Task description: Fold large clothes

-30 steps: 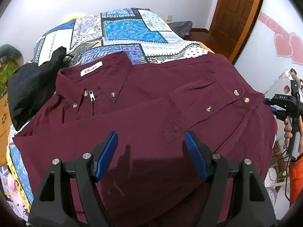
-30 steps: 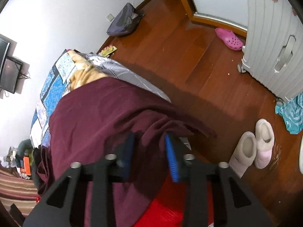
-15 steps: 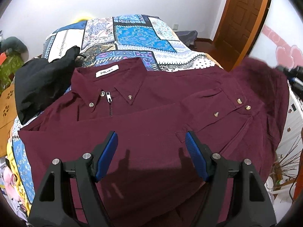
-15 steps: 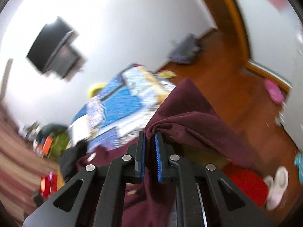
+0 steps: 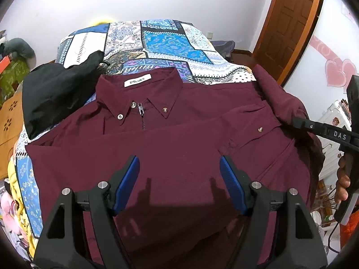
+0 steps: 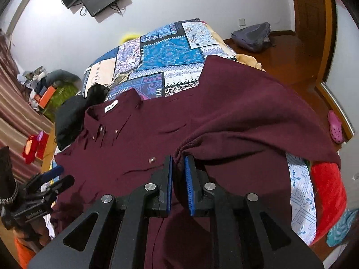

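Maroon shirt lies collar-up and face-up on the patchwork bed, spread flat for folding. Left wrist view: left claw hovers over the lower chest, pads wide apart, holding nothing; a black garment lies left of the collar. Right wrist view: right claw is clamped on a bunched fold, apparently the sleeve, carried inward over the shirt body, probably to fold it across.
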Tool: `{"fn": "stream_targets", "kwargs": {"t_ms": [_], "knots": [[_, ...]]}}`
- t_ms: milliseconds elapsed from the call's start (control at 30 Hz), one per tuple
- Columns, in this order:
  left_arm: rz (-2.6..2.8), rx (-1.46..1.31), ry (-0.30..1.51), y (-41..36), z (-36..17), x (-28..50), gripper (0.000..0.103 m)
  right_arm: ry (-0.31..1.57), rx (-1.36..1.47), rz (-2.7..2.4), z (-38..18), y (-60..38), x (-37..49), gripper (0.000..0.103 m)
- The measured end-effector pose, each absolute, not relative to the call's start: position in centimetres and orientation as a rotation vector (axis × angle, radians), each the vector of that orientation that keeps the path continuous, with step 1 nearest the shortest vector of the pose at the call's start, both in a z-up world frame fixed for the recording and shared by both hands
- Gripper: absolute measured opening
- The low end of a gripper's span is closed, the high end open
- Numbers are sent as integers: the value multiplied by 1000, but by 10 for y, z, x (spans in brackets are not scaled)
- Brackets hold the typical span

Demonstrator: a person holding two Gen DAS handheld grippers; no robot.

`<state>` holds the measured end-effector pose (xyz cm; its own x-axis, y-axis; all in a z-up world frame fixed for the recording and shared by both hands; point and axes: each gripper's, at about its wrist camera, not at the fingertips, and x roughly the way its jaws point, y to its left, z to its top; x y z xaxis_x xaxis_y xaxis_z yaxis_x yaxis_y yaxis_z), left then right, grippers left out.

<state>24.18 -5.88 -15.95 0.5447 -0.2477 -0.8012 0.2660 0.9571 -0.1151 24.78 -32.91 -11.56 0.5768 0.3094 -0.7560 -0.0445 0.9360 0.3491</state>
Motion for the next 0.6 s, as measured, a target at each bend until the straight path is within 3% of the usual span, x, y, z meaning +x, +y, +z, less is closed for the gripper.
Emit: {"fn": "stream_targets", "kwargs": {"t_ms": [67,133,200,267,600], "knots": [[-302,23,949,-58,-160,241,73,945,301,209,-108,-334,246,14],[-300,25,947,-58,-160,240,73,969,323,239,-99,-342,243,28],[-296,31,941,-60,-158,240,73,954,361,242,-91,-350,240,52],[-294,34,932,-63,-156,241,73,907,380,208,-83,-359,232,59],[-303,30,927,-77,-152,248,73,874,603,16,-99,-437,226,67]]}}
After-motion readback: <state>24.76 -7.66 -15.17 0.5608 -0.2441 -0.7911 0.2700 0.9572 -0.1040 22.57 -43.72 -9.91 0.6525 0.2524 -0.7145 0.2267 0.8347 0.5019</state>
